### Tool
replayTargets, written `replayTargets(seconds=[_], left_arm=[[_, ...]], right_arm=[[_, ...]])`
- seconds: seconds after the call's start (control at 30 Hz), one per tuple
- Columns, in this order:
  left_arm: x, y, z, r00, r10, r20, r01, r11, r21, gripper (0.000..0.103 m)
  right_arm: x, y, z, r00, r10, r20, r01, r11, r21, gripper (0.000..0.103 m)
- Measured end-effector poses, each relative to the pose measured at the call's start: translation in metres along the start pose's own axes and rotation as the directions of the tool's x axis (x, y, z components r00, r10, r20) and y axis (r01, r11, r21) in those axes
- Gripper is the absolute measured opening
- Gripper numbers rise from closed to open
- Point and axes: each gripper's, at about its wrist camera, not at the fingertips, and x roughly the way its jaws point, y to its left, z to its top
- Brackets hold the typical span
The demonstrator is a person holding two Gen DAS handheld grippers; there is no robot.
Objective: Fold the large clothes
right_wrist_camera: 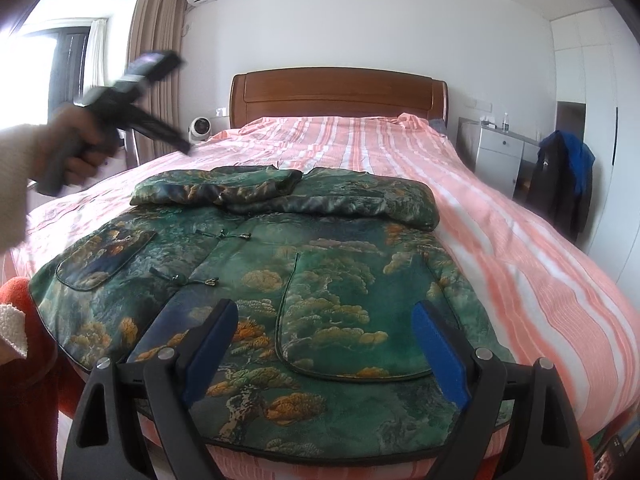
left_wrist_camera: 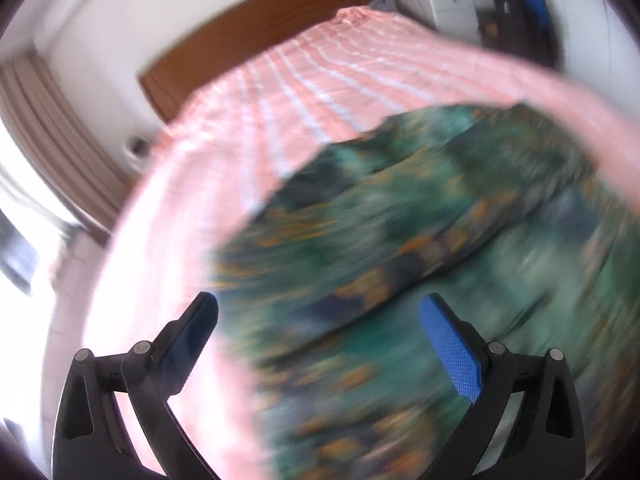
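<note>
Looking along the right gripper [right_wrist_camera: 324, 344], I am seeing its jaws standing spread and holding nothing, hovering just above the near hem of the green jacket [right_wrist_camera: 280, 280]. That jacket is lying front-up on the striped bedspread [right_wrist_camera: 520, 248], directly ahead of and beneath the fingers, with both sleeves already crossed over the chest at the far end and the knot buttons [right_wrist_camera: 208, 280] running up the middle to the left of my tool. A patch pocket [right_wrist_camera: 344, 320] is sitting right between the fingertips.

Off to the left and higher up, the left gripper [right_wrist_camera: 152, 92] is showing blurred in the person's hand [right_wrist_camera: 76, 140], well apart from the cloth. From its own camera the left gripper [left_wrist_camera: 320, 320] is also standing spread and empty, with the jacket smeared below and ahead of it.

I am judging that the sleeve fold is finished and the lengthwise fold is the step in hand. Next, I am thinking both tools need to drop to the near hem, one toward each corner, pinch the thick edge, and carry it forward toward the collar, keeping the padded layers from sliding.
</note>
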Motion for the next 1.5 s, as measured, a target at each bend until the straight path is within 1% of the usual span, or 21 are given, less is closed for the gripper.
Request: replayTargets(seconds=[0.03, 0.07, 0.13, 0.2, 0.23, 0.27, 0.33, 0.37, 0.4, 0.47, 0.57, 0.63, 0.7, 0.87, 1.03, 1.13, 1.2, 1.27, 1.33, 1.4, 1.5], left_arm=[[-0.009, 0.007, -0.008, 0.998, 0.067, -0.008, -0.067, 0.996, 0.053, 0.101], [-0.021, 0.015, -0.019, 0.990, 0.144, -0.015, -0.141, 0.983, 0.119, 0.101], [-0.039, 0.027, -0.038, 0.971, 0.239, -0.013, -0.232, 0.952, 0.201, 0.102], [-0.055, 0.037, -0.060, 0.959, 0.282, -0.010, -0.273, 0.936, 0.222, 0.102], [-0.063, 0.039, -0.070, 0.960, 0.280, -0.016, -0.271, 0.941, 0.202, 0.102], [-0.068, 0.039, -0.081, 0.965, 0.261, -0.033, -0.252, 0.953, 0.166, 0.102], [-0.075, 0.036, -0.105, 0.983, 0.166, -0.082, -0.162, 0.985, 0.053, 0.102], [-0.075, 0.031, -0.119, 0.989, 0.105, -0.106, -0.107, 0.994, -0.016, 0.102], [-0.073, 0.026, -0.131, 0.990, 0.062, -0.126, -0.070, 0.996, -0.061, 0.102], [-0.066, 0.008, -0.151, 0.987, -0.007, -0.163, -0.014, 0.991, -0.130, 0.102], [-0.050, -0.017, -0.169, 0.974, -0.099, -0.203, 0.050, 0.971, -0.234, 0.102], [-0.043, -0.025, -0.172, 0.965, -0.168, -0.202, 0.099, 0.945, -0.311, 0.102], [-0.039, -0.027, -0.171, 0.961, -0.207, -0.183, 0.132, 0.925, -0.355, 0.102], [-0.045, -0.010, -0.169, 0.974, -0.193, -0.123, 0.126, 0.900, -0.417, 0.102], [-0.043, 0.020, -0.186, 0.977, -0.191, -0.092, 0.112, 0.833, -0.541, 0.102], [-0.041, 0.034, -0.202, 0.982, -0.157, -0.107, 0.068, 0.816, -0.574, 0.102], [-0.037, 0.044, -0.213, 0.981, -0.153, -0.122, 0.052, 0.803, -0.594, 0.102], [-0.030, 0.052, -0.224, 0.975, -0.170, -0.141, 0.048, 0.786, -0.617, 0.102], [-0.021, 0.057, -0.234, 0.966, -0.208, -0.154, 0.063, 0.767, -0.639, 0.102], [-0.014, 0.057, -0.240, 0.960, -0.230, -0.161, 0.074, 0.761, -0.645, 0.102], [-0.013, 0.051, -0.243, 0.963, -0.223, -0.153, 0.080, 0.776, -0.626, 0.102]], right_arm=[[0.000, 0.000, 0.000, 1.000, 0.001, 0.000, -0.001, 1.000, 0.002, 0.088], [0.001, -0.001, 0.000, 1.000, 0.001, -0.001, -0.001, 1.000, 0.004, 0.088], [0.002, -0.001, 0.000, 1.000, 0.003, -0.004, -0.003, 1.000, 0.005, 0.088], [0.004, -0.001, 0.000, 1.000, 0.007, -0.009, -0.007, 1.000, 0.006, 0.088], [0.005, -0.001, 0.000, 1.000, 0.009, -0.012, -0.009, 1.000, 0.006, 0.088], [0.006, 0.000, 0.000, 1.000, 0.012, -0.015, -0.011, 1.000, 0.006, 0.088], [0.007, 0.001, 0.000, 1.000, 0.014, -0.019, -0.014, 1.000, 0.006, 0.088], [0.007, 0.001, 0.000, 1.000, 0.014, -0.020, -0.014, 1.000, 0.003, 0.088], [0.007, 0.003, -0.001, 1.000, 0.013, -0.021, -0.013, 1.000, -0.001, 0.088], [0.007, 0.005, -0.002, 1.000, 0.008, -0.021, -0.009, 1.000, -0.014, 0.088], [0.008, 0.009, -0.003, 1.000, 0.003, -0.026, -0.004, 0.999, -0.038, 0.088], [0.010, 0.013, -0.004, 0.999, 0.002, -0.033, -0.004, 0.998, -0.057, 0.088], [0.011, 0.019, -0.005, 0.999, 0.002, -0.037, -0.005, 0.997, -0.080, 0.088], [0.012, 0.032, -0.008, 0.999, 0.004, -0.043, -0.009, 0.991, -0.130, 0.088], [0.011, 0.033, -0.009, 0.999, -0.002, -0.048, -0.004, 0.992, -0.130, 0.088], [0.010, 0.027, -0.008, 0.999, -0.011, -0.044, 0.006, 0.995, -0.102, 0.088], [0.011, 0.021, -0.007, 0.998, -0.014, -0.054, 0.011, 0.998, -0.069, 0.088], [0.013, 0.011, -0.005, 0.997, -0.020, -0.070, 0.019, 1.000, -0.017, 0.088], [0.014, -0.002, -0.003, 0.996, -0.032, -0.087, 0.036, 0.998, 0.047, 0.088], [0.012, -0.017, -0.003, 0.993, -0.058, -0.101, 0.069, 0.991, 0.112, 0.088], [0.011, -0.030, -0.006, 0.986, -0.113, -0.122, 0.133, 0.977, 0.165, 0.088]])
